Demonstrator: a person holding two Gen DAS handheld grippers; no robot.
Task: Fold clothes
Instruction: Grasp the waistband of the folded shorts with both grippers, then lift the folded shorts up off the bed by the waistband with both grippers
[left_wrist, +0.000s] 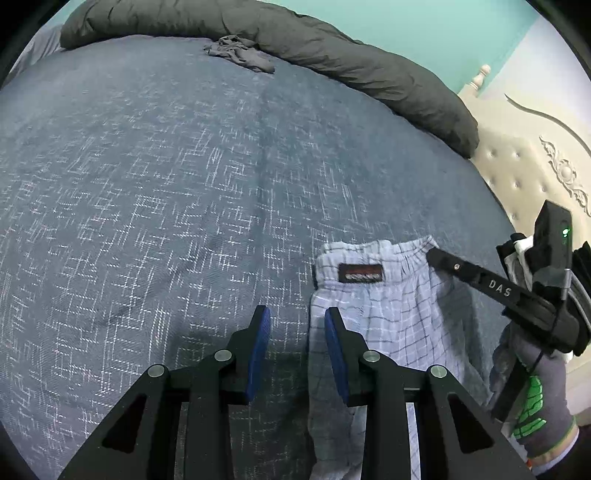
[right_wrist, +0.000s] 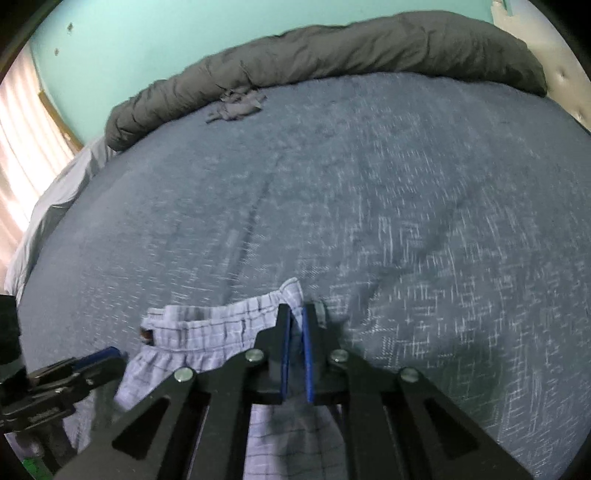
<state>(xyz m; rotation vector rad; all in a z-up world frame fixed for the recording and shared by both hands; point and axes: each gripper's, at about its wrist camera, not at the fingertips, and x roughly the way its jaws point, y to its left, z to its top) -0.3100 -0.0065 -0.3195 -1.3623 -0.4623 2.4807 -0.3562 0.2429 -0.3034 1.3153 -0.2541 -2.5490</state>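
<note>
- One pair of checked shorts (left_wrist: 391, 306) lies flat at the near edge of the bed (left_wrist: 184, 184), waistband away from the person, label patch facing up.
- Right gripper (right_wrist: 295, 314) is clamped on the waistband's right corner, pads pinching the cloth; in the left wrist view its finger reaches onto that same corner from the side. Holding a corner like this probably gives control of the edge for the coming fold.
- Left gripper (left_wrist: 297, 317) hangs over the shorts' left edge with its jaws partly apart; one pad sits over the cloth, the other over the bedspread, and nothing is squeezed between them. It seems poised to take the opposite side, so both ends can be lifted together.
- A gloved hand (left_wrist: 535, 398) holds the right gripper's handle.
- Farther off, a small crumpled grey garment (left_wrist: 240, 53) waits by a dark rolled duvet (left_wrist: 332, 48) along the far side, likely kept clear so the middle stays free for folding.
- A cream headboard (left_wrist: 535, 166) stands to the right.
</note>
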